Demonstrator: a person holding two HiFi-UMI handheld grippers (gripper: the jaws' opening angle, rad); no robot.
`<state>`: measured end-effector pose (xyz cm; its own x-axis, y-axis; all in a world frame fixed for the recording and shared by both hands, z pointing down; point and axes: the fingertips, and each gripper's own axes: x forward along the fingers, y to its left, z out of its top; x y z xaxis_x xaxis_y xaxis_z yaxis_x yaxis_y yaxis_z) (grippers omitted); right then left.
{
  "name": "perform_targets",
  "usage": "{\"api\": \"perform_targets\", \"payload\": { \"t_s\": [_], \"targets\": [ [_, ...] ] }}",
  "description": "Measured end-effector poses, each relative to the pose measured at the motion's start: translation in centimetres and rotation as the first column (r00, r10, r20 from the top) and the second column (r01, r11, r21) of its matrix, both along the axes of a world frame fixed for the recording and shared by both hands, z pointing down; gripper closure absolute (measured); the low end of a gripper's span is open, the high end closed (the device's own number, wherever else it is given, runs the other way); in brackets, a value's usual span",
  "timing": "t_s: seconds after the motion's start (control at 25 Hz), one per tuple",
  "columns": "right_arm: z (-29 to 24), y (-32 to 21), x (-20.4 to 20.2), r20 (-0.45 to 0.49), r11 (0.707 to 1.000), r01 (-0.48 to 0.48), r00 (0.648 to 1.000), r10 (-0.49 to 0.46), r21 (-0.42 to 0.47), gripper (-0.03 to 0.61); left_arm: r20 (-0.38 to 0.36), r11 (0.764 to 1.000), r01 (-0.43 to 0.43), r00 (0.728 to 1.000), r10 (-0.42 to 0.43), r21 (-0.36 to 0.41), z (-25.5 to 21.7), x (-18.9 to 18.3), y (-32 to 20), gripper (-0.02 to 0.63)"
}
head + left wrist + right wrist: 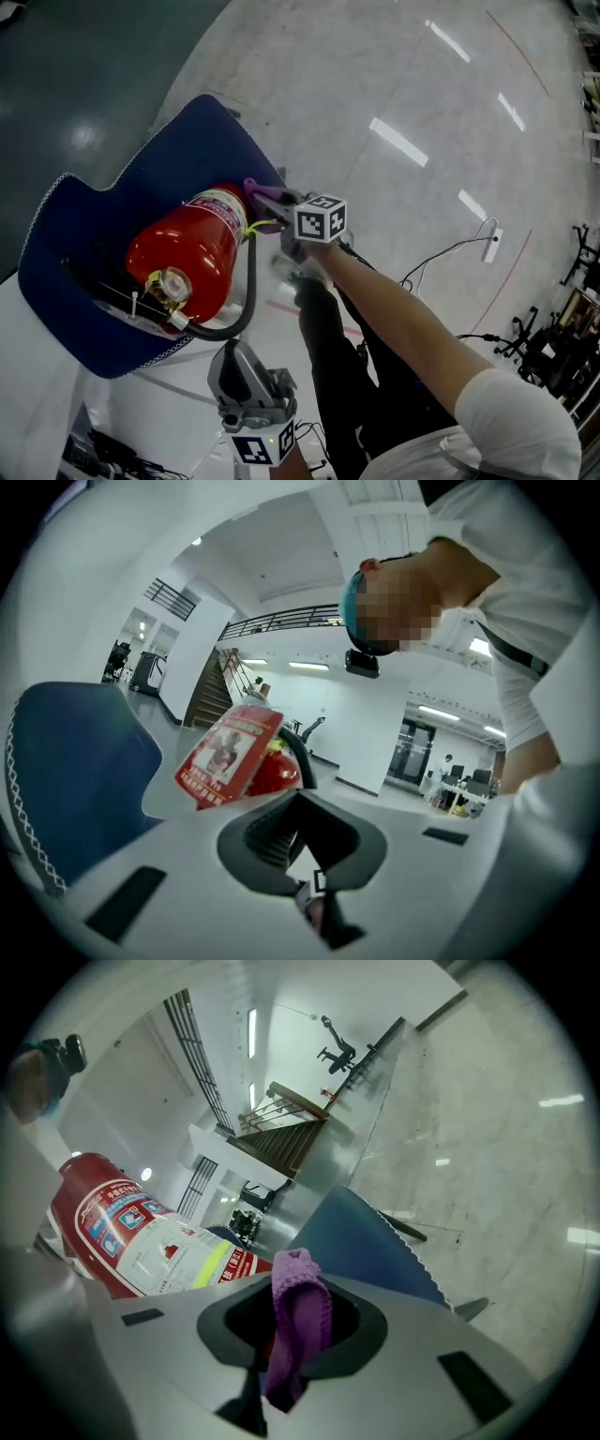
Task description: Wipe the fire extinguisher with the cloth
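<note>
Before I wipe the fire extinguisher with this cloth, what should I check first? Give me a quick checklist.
1. Cloth pinched in right gripper: ok.
2. Cloth touching fire extinguisher: cannot tell; it sits close beside the label.
3. Fire extinguisher lying on blue mat: ok.
4. Left gripper steadying it: not ok, it is apart from it.
5. Hose off the wiping side: not ok, it curves along the near side.
</note>
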<state>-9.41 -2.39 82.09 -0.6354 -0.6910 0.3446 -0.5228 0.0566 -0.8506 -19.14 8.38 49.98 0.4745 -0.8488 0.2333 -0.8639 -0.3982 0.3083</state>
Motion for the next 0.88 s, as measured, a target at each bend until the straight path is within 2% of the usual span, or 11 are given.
{"api": "perform_targets", "payload": {
  "t_s": [0.2, 0.44, 0.56, 0.76, 0.88],
  "targets": [
    [-0.7, -0.7, -1.4, 0.164, 1.0, -0.008, 0.986, 0.007, 0.005, 0.511, -0.013, 0.999, 0.028, 1.0, -0.029, -0.021, 1.2, -1.3, 0.8, 0.609],
    [-6.5, -0.7, -1.4, 0.291, 0.99, 0.04, 0.954, -0.077, 0.133, 0.511, -0.03, 0.999, 0.047, 0.998, -0.048, -0.006, -0.5, -1.8, 1.0, 0.609],
    [-8.6, -0.3, -1.5, 0.247, 0.979, 0.102, 0.958, -0.145, 0.177, 0.51, -0.016, 0.999, 0.05, 0.999, -0.05, 0.002, -1.7, -1.6, 1.3, 0.609],
    [-10.7, 0.4, -1.7, 0.074, 0.941, 0.211, 0.969, -0.238, 0.263, 0.51, -0.017, 0.998, 0.057, 0.998, -0.057, 0.017, -4.0, -1.3, 1.9, 0.609],
    [-12.2, 0.0, -1.7, 0.069, 0.927, 0.214, 0.967, -0.246, 0.308, 0.51, -0.015, 0.998, 0.053, 0.998, -0.053, 0.022, -4.2, -1.4, 2.6, 0.609]
  ]
}}
